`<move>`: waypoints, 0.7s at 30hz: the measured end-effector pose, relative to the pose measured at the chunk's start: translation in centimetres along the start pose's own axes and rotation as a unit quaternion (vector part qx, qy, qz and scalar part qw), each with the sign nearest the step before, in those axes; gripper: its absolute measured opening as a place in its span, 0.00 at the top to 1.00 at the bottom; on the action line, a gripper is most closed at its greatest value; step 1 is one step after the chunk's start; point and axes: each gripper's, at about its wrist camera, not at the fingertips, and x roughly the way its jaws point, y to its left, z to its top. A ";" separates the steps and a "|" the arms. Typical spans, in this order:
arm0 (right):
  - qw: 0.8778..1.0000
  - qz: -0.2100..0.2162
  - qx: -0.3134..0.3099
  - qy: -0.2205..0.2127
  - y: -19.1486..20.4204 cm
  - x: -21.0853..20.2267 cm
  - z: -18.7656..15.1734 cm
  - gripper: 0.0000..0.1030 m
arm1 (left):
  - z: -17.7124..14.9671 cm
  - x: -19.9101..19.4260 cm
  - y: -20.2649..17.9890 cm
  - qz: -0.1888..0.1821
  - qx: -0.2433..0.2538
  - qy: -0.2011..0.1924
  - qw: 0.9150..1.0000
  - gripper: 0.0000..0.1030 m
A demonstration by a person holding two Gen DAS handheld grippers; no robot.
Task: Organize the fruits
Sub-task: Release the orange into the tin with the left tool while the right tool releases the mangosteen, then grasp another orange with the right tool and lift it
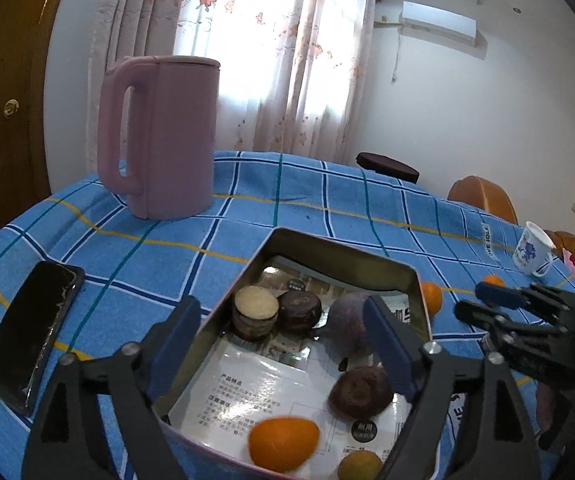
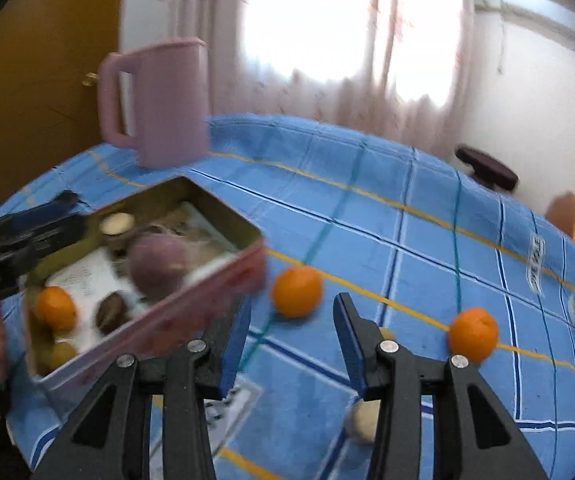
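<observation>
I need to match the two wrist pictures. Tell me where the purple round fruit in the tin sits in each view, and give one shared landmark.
Left wrist view: purple fruit lies right of centre, inside the tin, just behind the right blue finger.
Right wrist view: purple fruit lies left of centre, inside the tin, against its near pink wall.
Shared landmark: the pink kettle behind the tin.

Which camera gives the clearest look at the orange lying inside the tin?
The left wrist view. The orange lies close below the open left gripper, large but slightly blurred, on the tin's paper lining. The right wrist view shows it small and blurred near the picture's left edge.
</observation>
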 end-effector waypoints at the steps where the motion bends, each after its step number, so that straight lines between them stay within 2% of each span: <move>1: 1.000 -0.005 0.000 0.005 0.0 0.5 0.2 0.56 | 0.0 0.0 -0.1 0.001 0.002 0.000 1.000 0.16; 7: 0.999 -0.002 0.001 0.047 0.5 3.7 1.6 0.56 | 0.3 -0.1 -0.2 -0.001 0.008 -0.002 1.000 0.16; 9: 0.998 0.016 0.015 0.064 0.0 4.7 1.7 0.56 | 0.4 -0.1 -0.4 0.000 0.011 -0.002 1.000 0.16; 10: 0.997 0.019 0.024 0.068 -0.3 5.2 1.8 0.61 | 0.5 -0.2 -0.5 0.000 0.013 -0.003 1.000 0.16; 13: 0.998 0.023 0.021 0.062 -0.1 4.6 1.5 0.62 | 0.6 -0.3 -1.2 -0.004 0.020 -0.002 1.000 0.16; 18: 0.998 0.022 0.061 -0.009 -2.3 -1.0 0.0 0.63 | 1.2 -0.8 -3.6 -0.025 0.042 -0.009 0.999 0.16; 21: 0.996 -0.005 0.082 -0.038 -4.4 -4.4 -2.1 0.63 | 1.4 -1.0 -6.7 -0.049 0.071 -0.011 0.996 0.16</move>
